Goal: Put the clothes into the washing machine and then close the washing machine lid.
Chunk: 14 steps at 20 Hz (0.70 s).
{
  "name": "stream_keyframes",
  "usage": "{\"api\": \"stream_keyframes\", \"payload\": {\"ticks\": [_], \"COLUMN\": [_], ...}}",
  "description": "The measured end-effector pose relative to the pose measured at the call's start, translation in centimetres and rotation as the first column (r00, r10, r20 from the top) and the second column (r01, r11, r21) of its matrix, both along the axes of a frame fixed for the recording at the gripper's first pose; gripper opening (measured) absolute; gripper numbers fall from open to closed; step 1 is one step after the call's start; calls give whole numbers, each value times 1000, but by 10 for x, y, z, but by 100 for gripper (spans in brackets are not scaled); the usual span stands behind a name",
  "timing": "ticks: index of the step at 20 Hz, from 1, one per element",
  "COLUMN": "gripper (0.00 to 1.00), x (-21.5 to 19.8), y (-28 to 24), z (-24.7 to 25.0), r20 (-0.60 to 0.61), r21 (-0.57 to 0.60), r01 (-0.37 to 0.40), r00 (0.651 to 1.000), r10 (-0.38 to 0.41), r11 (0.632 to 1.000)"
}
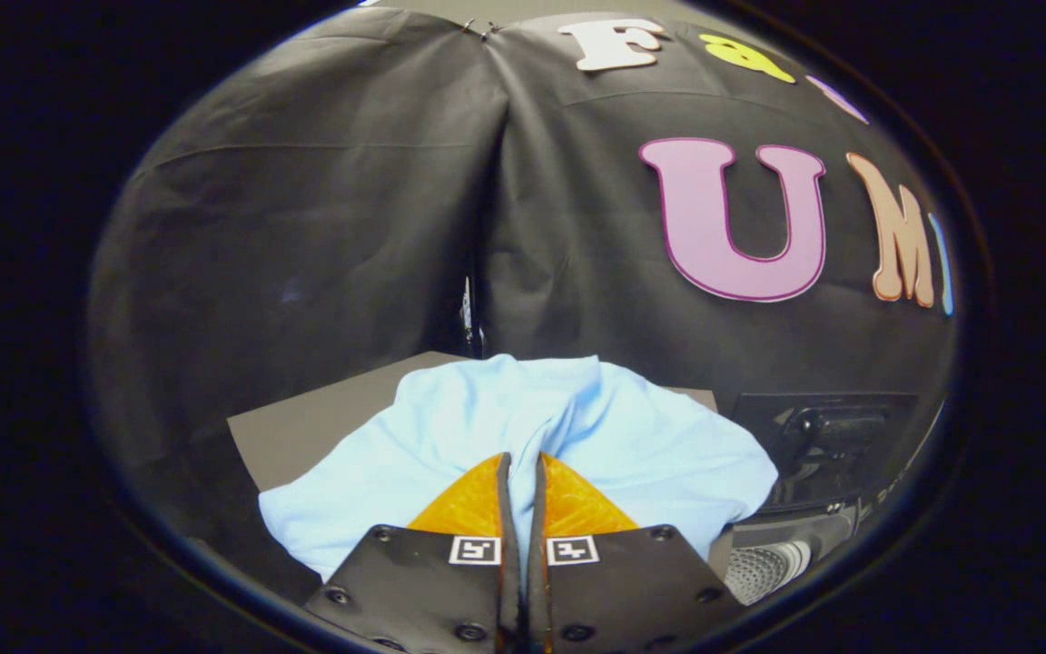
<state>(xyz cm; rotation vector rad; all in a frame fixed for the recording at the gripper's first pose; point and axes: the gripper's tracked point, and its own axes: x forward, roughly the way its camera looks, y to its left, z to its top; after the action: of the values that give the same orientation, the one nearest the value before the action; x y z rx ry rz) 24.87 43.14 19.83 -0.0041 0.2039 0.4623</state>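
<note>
I've got the light blue cloth [577,427] bunched w/ soft folds, draped over the grey surface [323,427] just ahead of and around the tool [521,468]. Tool's fingers nearly together, a fold of cloth pinched betw. them. Tool points level toward booth wall; dark machine [814,454] sits to the right.

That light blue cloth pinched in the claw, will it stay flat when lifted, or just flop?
Probably flop: the light blue garment bunches into soft folds around the gripper, whose fingers look closed on a pinch of it. It seems thin, so likely light. Loose edges spread over the table and may trail.
</note>
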Motion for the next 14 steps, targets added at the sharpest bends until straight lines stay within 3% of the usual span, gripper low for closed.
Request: {"api": "stream_keyframes", "payload": {"ticks": [5,14], "gripper": [4,4], "x": [2,15], "y": [-40,-163], "z": [18,36], "r20": [42,102], "r21": [15,10], "r01": [59,281], "r00": [997,955], "r10": [-60,-280], "r11": [998,960]}}
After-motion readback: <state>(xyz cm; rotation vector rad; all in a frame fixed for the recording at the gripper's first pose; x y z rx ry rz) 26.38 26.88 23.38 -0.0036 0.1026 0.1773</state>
